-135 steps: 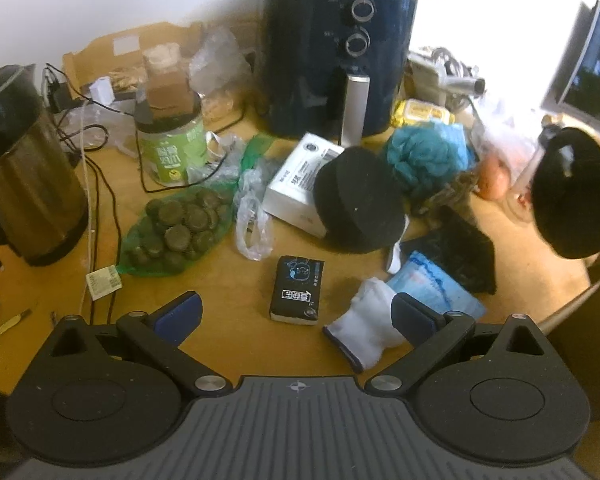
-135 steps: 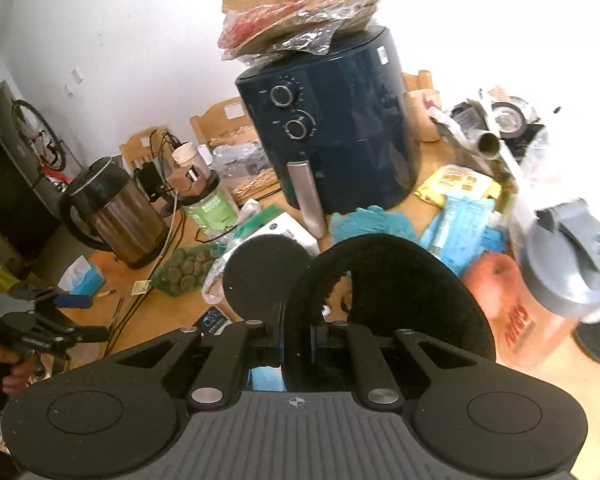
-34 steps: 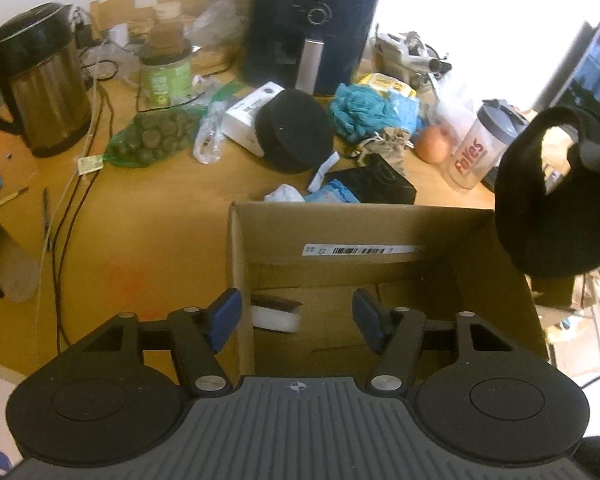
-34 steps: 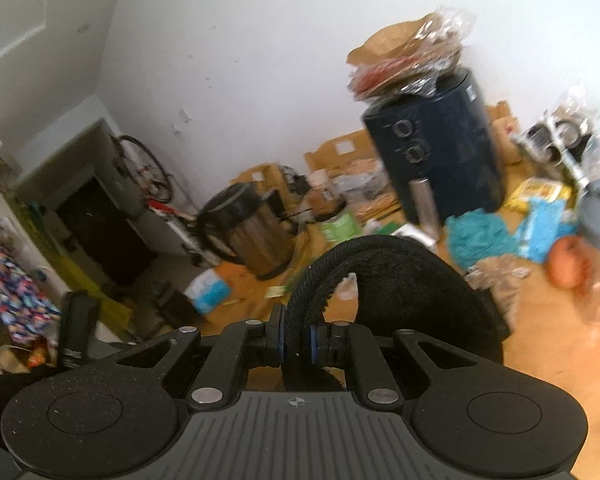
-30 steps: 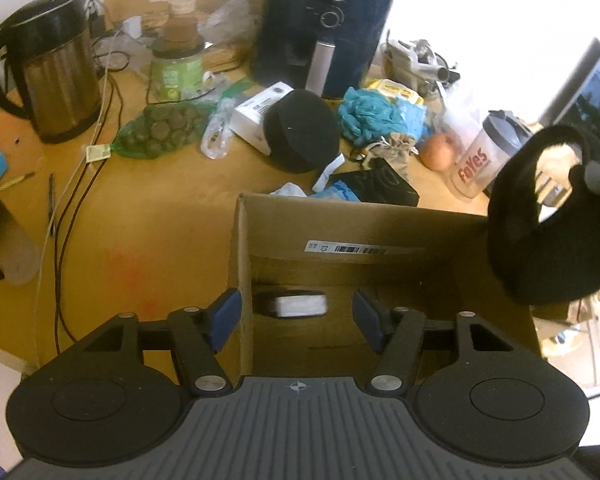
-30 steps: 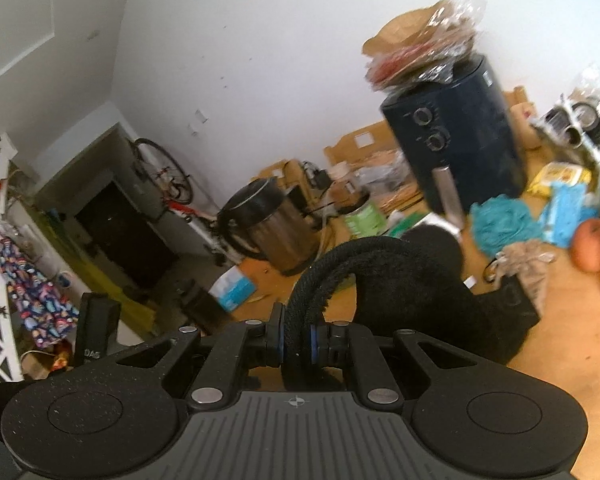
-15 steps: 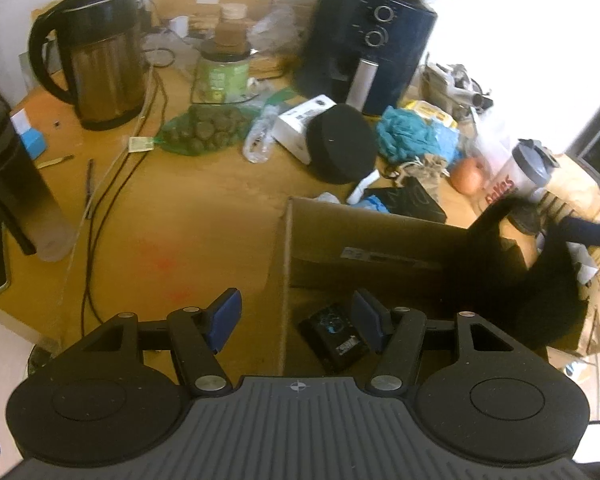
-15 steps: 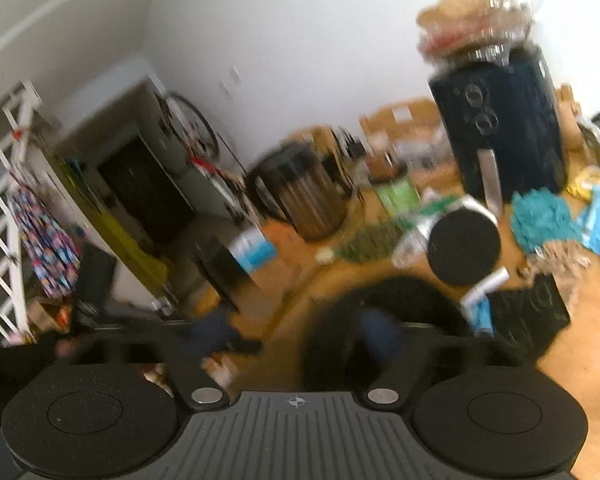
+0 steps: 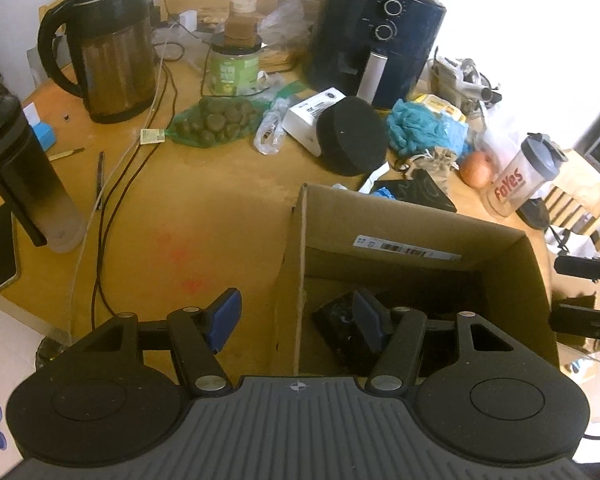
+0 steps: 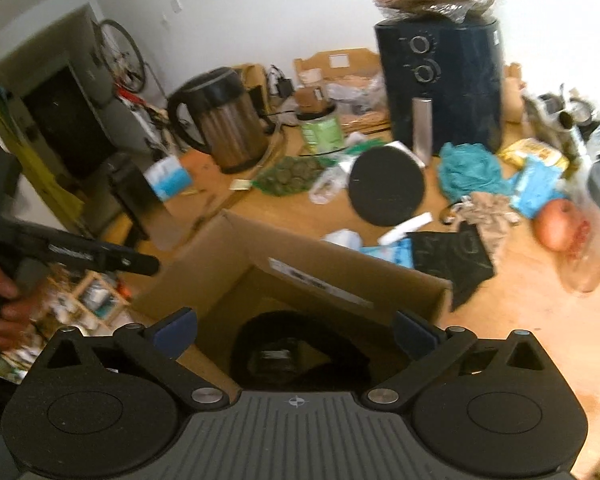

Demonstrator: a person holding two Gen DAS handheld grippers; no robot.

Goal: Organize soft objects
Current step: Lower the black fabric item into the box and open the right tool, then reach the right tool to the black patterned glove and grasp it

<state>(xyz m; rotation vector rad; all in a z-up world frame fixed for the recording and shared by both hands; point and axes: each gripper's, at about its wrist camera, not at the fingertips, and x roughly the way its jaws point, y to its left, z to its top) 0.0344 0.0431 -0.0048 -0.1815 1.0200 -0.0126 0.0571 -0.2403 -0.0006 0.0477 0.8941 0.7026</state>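
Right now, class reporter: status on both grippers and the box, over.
Left gripper open, empty. Right gripper open, empty, above cardboard box. Black earmuffs and small black packet inside. Nothing blocking.

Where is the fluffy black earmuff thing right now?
The black earmuffs lie inside the cardboard box, right below the open right gripper, curled around a small dark packet.

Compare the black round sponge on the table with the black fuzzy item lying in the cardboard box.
The black round sponge is a solid disc with a flat face; the black fuzzy item is an open loop around a hollow middle.

The sponge stands tilted on edge against a white box on the table; the fuzzy item lies on the bottom of the cardboard box.

Both are black and sit free of the grippers.
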